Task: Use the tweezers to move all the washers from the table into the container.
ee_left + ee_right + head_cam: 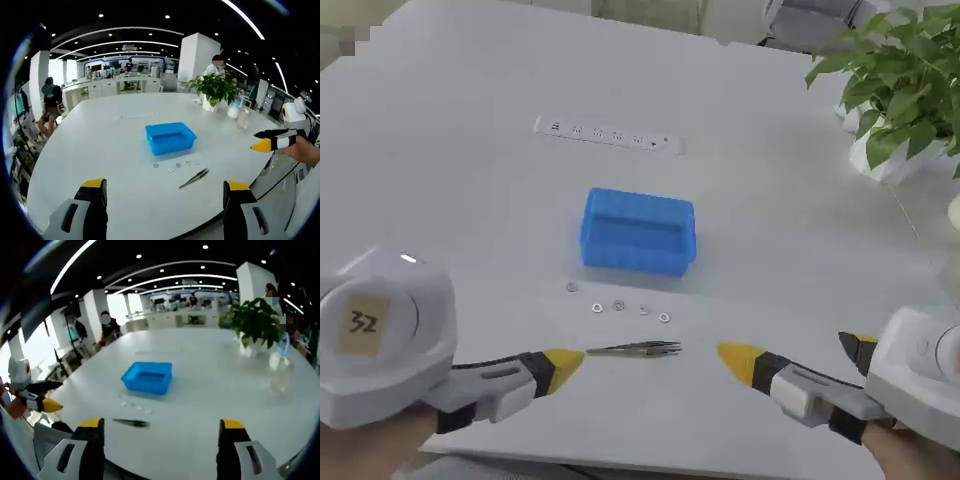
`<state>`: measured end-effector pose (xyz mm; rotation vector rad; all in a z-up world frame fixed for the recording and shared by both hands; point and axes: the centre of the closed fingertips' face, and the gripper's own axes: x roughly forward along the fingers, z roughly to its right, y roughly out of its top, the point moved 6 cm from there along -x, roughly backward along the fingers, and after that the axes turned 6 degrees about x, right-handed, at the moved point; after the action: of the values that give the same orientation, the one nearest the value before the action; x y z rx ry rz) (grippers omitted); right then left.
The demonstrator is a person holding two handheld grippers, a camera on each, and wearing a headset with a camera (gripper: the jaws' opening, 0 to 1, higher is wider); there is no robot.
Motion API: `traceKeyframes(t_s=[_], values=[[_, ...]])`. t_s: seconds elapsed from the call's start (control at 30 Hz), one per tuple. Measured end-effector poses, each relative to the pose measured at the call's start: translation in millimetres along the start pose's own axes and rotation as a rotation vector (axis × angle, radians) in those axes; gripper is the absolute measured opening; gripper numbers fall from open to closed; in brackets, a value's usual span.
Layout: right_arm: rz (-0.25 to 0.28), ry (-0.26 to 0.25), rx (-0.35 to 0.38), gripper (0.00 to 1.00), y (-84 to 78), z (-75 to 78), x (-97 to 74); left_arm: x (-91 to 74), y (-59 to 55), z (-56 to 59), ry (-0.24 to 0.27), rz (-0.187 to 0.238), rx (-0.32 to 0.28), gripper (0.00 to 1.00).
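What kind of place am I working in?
Likely a big open-plan office or lab: a large white table, a potted plant, long ceiling lights and people by counters behind.

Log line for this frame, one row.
left gripper: open, empty | right gripper: open, empty | tweezers: on table, ungrasped | washers: five, on table | container: looks empty

The washers [619, 306] are tiny soft rings in the head view, and in the right gripper view they're just specks I can't count. Tweezers [638, 348] blur into one streak, tips not separable. Plant [905, 70] gets chopped by the top and right edges. Power strip [610, 135] sockets are mush.
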<state>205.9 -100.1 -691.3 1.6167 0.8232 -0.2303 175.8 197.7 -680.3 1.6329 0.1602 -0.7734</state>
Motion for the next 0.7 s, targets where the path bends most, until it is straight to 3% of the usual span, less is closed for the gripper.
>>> traceKeyframes(t_s=[0.7], values=[[-0.005, -0.001, -0.004, 0.92, -0.8, -0.9, 1.1, 6.9, -0.8, 0.9, -0.023, -0.014, 0.015, 0.99]])
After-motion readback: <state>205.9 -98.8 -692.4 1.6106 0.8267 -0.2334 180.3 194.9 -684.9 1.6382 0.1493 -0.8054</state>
